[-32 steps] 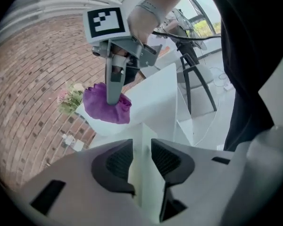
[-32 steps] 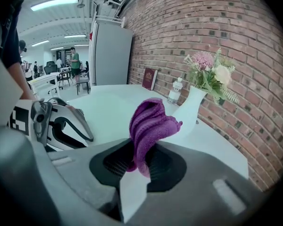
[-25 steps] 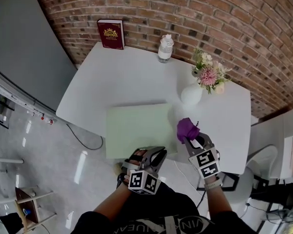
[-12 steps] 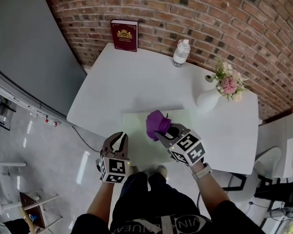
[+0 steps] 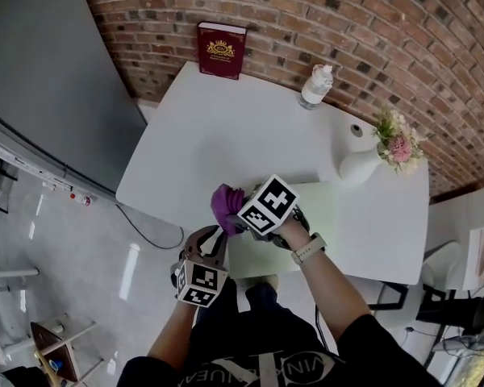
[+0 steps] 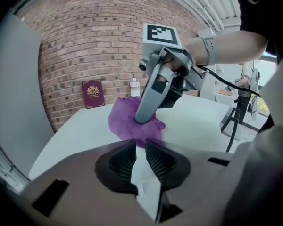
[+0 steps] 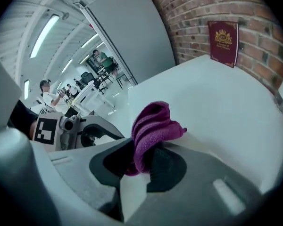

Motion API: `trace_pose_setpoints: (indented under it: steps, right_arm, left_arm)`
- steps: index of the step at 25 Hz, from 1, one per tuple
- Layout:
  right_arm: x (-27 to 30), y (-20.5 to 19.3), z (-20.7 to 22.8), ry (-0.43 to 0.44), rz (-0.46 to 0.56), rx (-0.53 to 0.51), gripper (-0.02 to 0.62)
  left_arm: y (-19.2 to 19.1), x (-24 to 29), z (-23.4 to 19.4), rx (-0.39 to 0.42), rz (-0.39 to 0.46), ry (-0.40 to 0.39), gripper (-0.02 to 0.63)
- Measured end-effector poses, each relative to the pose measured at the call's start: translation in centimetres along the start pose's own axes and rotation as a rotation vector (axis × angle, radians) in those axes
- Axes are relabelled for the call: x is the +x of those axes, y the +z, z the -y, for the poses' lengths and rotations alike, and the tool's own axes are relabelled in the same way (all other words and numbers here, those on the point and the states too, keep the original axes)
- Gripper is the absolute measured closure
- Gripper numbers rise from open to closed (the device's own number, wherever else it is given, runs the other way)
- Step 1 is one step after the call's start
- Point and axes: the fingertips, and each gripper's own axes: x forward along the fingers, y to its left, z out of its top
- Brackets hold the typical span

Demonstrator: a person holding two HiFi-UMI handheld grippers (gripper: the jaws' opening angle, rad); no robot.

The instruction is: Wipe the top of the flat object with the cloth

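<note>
Your R hand-held gripper (image 7: 144, 157) is clamped on the purple cloth (image 7: 153, 126), which is bunched at the flat object's (image 5: 339, 216) left edge, nr the surface's (image 5: 226, 119) near-left corner. Cloth's soft & light, so grip mid-bunch and let the loose folds drag flat. Flat object looks thin and prob. slides. L hand-held gripper (image 6: 139, 152), jaws just closed narrow, seems to pinch its near-left corner; hold there.

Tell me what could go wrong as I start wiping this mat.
The purple cloth sits bunched in the right tongs, so bare tong tips might scrape the green mat. The mat looks loose and reaches the table edge; a stroke could slide it off. The vase stands by its far corner: a long sweep may tip it.
</note>
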Motion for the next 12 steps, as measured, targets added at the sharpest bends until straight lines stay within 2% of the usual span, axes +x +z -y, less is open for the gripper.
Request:
trace_pose_setpoints:
  steps: [3,6,7,9,12]
  right_arm:
    - [1.2,-0.1,0.8,-0.01,-0.06,0.014,0.517]
    - [1.4,-0.1,1.5,-0.025,-0.074,0.021,0.517]
    - [1.3,-0.1,1.6,-0.025,-0.073,0.024,0.517]
    - [1.1,-0.1,1.9,-0.03,-0.071,0.028,0.517]
    - [0.4,-0.7,2.6,-0.054,-0.085,0.02,0.517]
  left_arm:
    - [-0.3,0.2,0.0,-0.01,-0.003,-0.03,0.566]
    - [-0.4,0.0,0.3,-0.01,-0.011,-0.061,0.566]
    - [-0.6,-0.1,0.5,-0.015,-0.02,-0.073,0.545]
    - [-1.2,0.1,1.0,-0.027,-0.046,-0.094,0.442]
    - [-1.5,0.1,1.5,-0.025,-0.06,-0.085,0.446]
